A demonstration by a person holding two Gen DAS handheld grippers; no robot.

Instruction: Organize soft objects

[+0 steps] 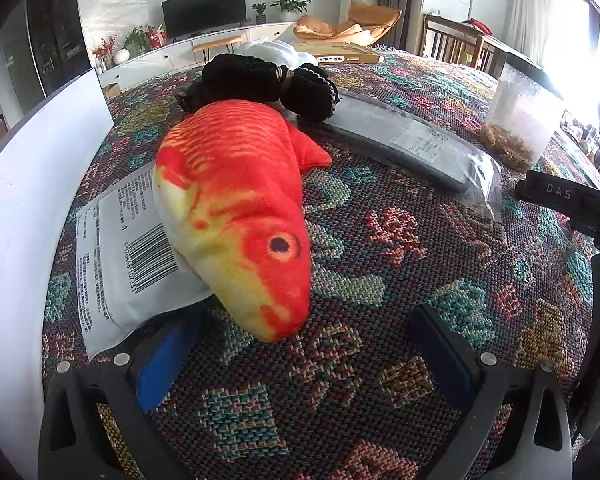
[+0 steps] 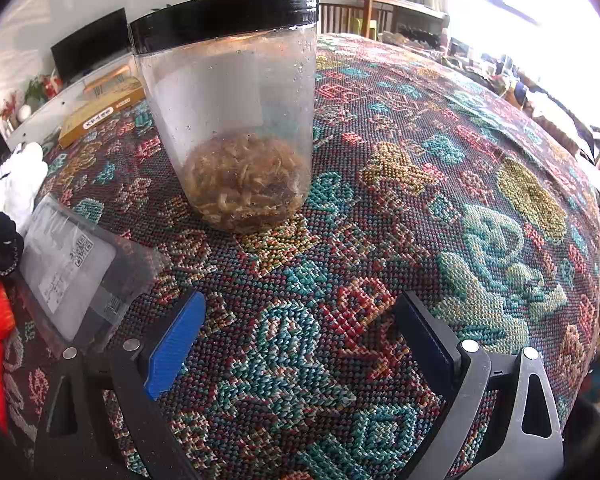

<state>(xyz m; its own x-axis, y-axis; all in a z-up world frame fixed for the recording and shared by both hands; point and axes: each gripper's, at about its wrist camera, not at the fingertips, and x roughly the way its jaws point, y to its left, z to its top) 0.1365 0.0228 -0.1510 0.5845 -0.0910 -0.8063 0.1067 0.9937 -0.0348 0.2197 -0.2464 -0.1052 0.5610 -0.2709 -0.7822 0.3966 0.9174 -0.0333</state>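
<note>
Covering the counter (image 1: 380, 240), a woven patterned cloth carries everything. Largest on it is the orange plush fish (image 1: 236, 208), lying partly on a white barcoded packet (image 1: 120, 240), its snout just ahead of the left gripper (image 1: 304, 356) and nearer the blue left pad than the right one. Those fingers stand wide apart, empty. Behind the fish's tail sit a black knitted bundle (image 1: 260, 80) and a grey bagged pad (image 1: 412, 144). The clear black-lidded jar (image 2: 232, 120) stands upright, well ahead of the right gripper (image 2: 300, 344), whose fingers are also spread wide, holding nothing.
</note>
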